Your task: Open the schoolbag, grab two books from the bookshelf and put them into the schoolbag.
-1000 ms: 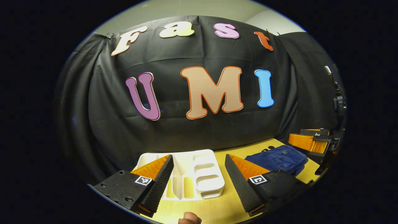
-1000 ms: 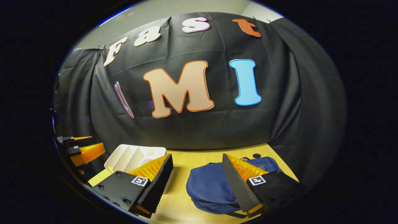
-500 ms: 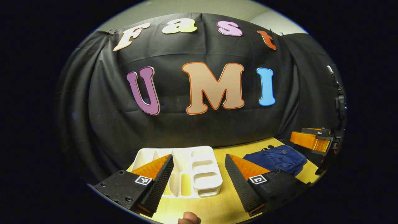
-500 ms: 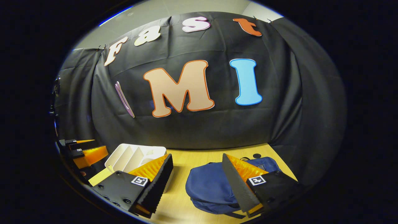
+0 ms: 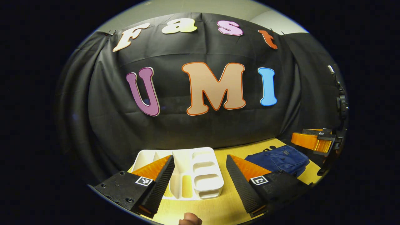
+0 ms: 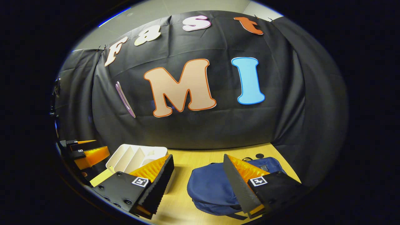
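Right gripper view: white organizer (image 6: pixel 134 155) beside schoolbag (image 6: pixel 209 187).

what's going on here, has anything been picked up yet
Nothing is held yet. A person holds two grippers above a wooden table, both open. The left gripper hangs over a white compartment rack; the right gripper hangs over a blue schoolbag, which lies flat and looks closed. I can't make out any books for certain.
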`<state>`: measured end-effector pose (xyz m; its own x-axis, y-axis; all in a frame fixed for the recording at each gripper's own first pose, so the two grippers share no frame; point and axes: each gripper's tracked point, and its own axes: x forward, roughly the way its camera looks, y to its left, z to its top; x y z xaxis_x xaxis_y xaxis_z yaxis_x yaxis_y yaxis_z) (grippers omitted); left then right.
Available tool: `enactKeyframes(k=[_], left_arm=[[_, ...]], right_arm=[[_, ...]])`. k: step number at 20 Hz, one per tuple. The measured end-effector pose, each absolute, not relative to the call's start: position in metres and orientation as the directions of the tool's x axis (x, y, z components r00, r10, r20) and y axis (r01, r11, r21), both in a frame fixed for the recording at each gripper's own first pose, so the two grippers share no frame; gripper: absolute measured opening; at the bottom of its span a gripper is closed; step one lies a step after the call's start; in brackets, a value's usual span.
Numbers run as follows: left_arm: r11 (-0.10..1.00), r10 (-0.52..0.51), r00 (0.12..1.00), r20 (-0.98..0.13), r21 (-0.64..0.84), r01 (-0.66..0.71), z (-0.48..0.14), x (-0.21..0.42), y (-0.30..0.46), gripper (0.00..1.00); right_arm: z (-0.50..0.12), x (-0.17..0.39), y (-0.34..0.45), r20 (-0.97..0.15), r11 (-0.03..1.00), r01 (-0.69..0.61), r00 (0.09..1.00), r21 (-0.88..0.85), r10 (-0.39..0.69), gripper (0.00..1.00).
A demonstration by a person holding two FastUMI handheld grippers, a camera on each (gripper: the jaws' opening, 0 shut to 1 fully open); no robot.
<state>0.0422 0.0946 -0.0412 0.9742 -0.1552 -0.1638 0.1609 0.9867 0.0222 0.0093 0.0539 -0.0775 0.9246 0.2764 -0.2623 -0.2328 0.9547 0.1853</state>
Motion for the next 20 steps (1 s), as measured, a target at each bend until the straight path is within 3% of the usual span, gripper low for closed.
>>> enactKeyframes(k=[20], left_arm=[[0.983,-0.178,0.971,-0.158,0.025,0.184,-0.0406,0.0489,0.0868,0.97]], right_arm=[[-0.0771,0.0146,0.0518,-0.259,0.959,-0.221,0.929,0.179,0.263,0.99]])
